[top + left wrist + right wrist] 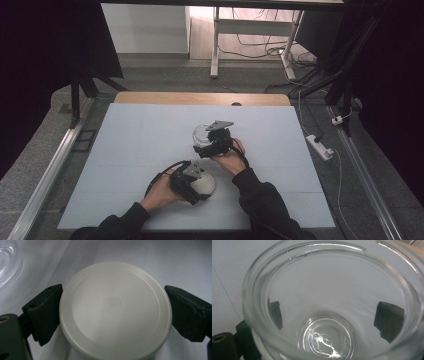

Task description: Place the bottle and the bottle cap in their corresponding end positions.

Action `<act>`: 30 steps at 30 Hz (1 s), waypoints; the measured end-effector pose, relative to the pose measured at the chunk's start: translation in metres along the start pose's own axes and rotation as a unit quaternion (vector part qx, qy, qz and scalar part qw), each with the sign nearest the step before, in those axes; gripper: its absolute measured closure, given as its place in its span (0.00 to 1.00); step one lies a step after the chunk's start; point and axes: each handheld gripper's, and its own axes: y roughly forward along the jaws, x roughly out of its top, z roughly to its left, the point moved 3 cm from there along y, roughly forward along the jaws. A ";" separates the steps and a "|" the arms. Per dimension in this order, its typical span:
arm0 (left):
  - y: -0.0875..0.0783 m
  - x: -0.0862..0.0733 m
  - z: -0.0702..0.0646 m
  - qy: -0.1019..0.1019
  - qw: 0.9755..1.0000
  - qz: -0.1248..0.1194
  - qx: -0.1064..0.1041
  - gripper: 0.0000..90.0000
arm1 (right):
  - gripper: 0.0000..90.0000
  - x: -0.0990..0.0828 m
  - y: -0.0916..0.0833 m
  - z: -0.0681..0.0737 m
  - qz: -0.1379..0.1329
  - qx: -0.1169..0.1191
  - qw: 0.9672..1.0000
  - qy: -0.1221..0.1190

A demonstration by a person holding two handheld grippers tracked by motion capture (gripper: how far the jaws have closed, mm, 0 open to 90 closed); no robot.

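Lid (115, 311), centre frame, clamped edge-on by left gripper (113, 312) | right gripper (329, 317) grips glass jar (329, 302) | step: keep lid level, centre over jar mouth.

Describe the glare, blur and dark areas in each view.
High view: room edges fall into black, table evenly lit. Left gripper view: white lid sharp, soft sheen, clear glass at corner blurred. Right gripper view: glass jar rim blurred, bright glints on its base.

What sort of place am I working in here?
Probably a lab or recording workspace: a white-covered wooden table ringed by black curtains, loose cables and a white power strip on grey floor.
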 end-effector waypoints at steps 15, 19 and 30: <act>-0.010 0.002 0.000 -0.027 0.999 -0.033 -0.022 0.00 | 0.00 0.003 -0.007 0.001 -0.012 0.008 1.000 0.010; -0.017 0.002 -0.001 -0.035 0.998 -0.047 -0.022 0.00 | 0.00 0.004 -0.011 0.001 -0.015 0.009 1.000 0.012; -0.037 0.001 0.002 -0.076 0.994 -0.078 -0.029 0.00 | 0.00 0.001 -0.020 0.003 -0.013 0.004 1.000 0.012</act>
